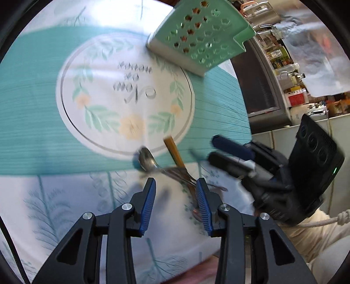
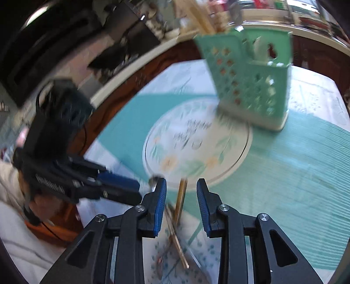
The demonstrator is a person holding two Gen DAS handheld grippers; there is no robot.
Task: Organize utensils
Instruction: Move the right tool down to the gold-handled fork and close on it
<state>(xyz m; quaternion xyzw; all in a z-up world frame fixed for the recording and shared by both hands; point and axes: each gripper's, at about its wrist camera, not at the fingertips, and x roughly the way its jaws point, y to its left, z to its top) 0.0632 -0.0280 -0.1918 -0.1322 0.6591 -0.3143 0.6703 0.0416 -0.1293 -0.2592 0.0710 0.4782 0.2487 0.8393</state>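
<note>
A pile of utensils lies on the tablecloth: a metal spoon, a wooden-handled piece and several forks. My left gripper is open and empty just before the pile. My right gripper is open, with the wooden handle lying between its fingers below. It also shows in the left wrist view. A green perforated utensil holder stands at the far side, also in the right wrist view, with chopsticks in it.
The table carries a teal and white floral cloth with a round printed emblem. A cabinet with bottles and jars stands past the table's right edge. The table's wooden edge curves at left.
</note>
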